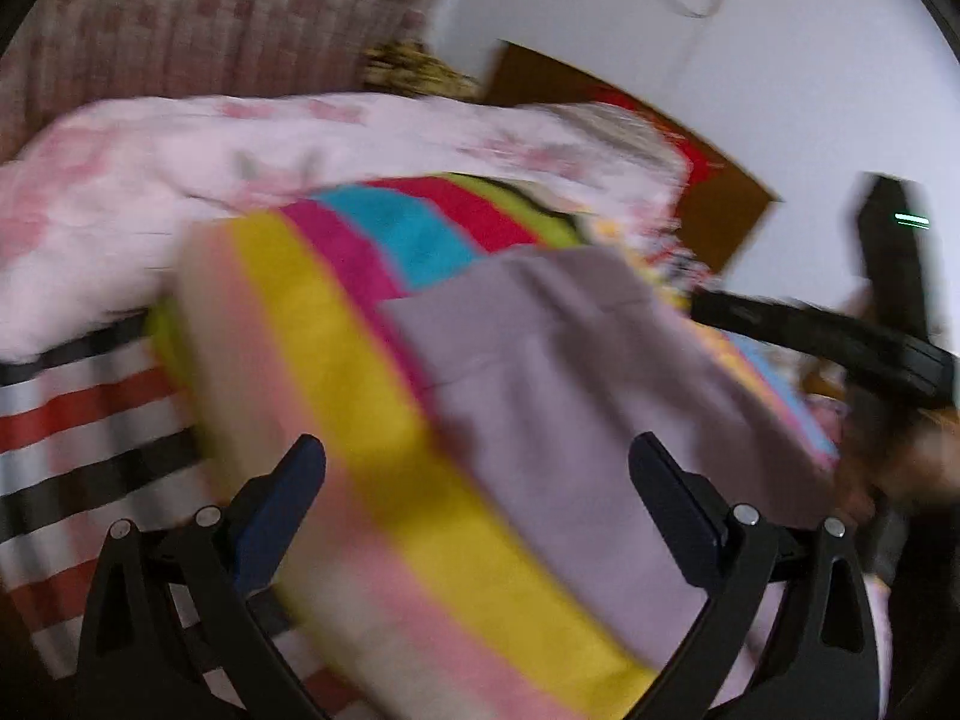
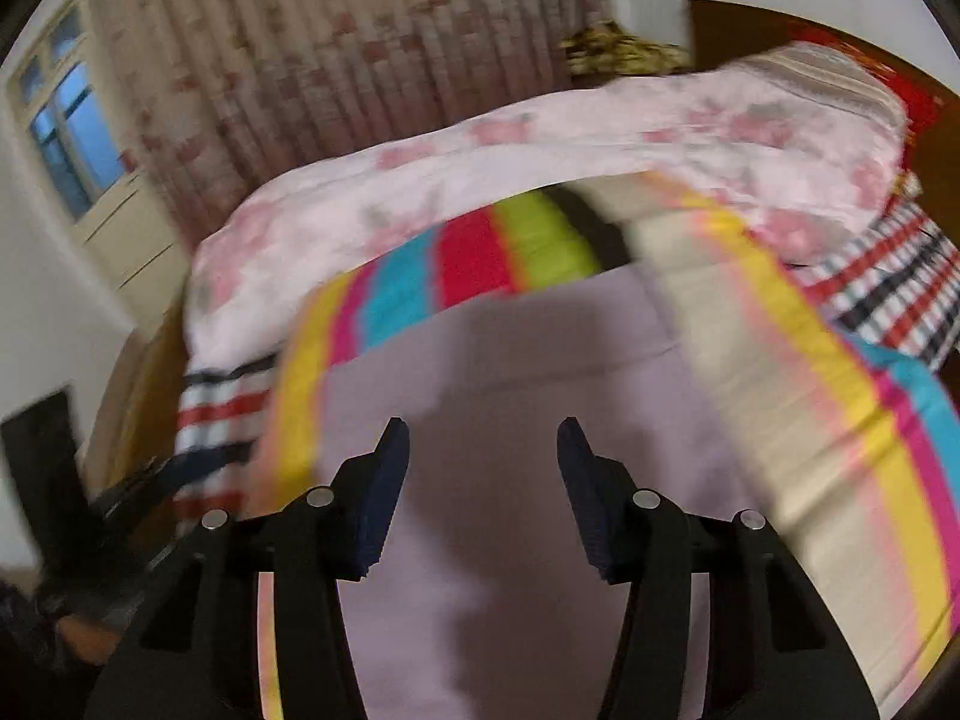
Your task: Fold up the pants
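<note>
The pants (image 1: 570, 390) are a pale lilac cloth lying flat on a rainbow-striped blanket (image 1: 312, 360) on the bed. In the right wrist view the pants (image 2: 510, 360) fill the middle, with a folded edge toward the far side. My left gripper (image 1: 477, 462) hovers over the pants' left edge and the blanket, jaws wide apart and holding nothing. My right gripper (image 2: 483, 438) is above the middle of the pants, jaws partly apart, with no cloth between the pads. Both views are motion-blurred.
A pink floral quilt (image 2: 540, 144) is bunched along the far side of the bed. A red, black and white checked sheet (image 1: 78, 420) shows beside the blanket. Behind are a patterned curtain (image 2: 360, 60), a window (image 2: 72, 132) and a brown headboard (image 1: 720, 204).
</note>
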{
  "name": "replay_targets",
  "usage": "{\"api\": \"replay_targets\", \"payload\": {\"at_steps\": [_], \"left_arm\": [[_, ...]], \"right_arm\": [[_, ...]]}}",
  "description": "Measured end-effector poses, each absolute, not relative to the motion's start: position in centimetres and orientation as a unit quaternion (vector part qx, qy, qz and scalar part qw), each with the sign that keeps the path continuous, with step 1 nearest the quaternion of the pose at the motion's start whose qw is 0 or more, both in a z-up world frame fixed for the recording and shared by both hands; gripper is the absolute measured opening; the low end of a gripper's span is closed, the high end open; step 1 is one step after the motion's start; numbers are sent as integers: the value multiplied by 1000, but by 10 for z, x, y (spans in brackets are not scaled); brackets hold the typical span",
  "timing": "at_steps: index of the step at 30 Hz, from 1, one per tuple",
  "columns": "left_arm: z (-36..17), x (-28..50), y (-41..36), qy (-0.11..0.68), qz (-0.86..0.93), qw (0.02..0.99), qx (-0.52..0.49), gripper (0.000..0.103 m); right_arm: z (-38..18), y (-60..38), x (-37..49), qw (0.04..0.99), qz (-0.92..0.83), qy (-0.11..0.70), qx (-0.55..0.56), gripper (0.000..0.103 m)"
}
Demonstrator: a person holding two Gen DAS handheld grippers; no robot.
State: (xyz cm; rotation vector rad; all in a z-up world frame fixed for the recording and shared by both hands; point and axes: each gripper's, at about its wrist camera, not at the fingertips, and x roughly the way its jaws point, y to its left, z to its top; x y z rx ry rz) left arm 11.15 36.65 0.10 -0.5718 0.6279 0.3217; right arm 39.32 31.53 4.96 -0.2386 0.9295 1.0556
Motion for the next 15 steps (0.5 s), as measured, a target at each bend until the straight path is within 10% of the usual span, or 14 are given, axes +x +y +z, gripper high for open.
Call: {"api": "replay_targets", "payload": {"at_steps": [11, 14, 15], "left_arm": [[-11, 226, 380, 312, 95, 876, -355, 80], [-13, 232, 386, 309, 99, 877, -355, 57], [-13, 232, 388, 309, 98, 877, -354, 35]], "right_arm": [[-11, 314, 492, 665, 536, 519, -34, 46], [-8, 316, 478, 663, 564, 488, -68, 24], [-6, 314, 476, 665, 569, 478, -72, 21]]}}
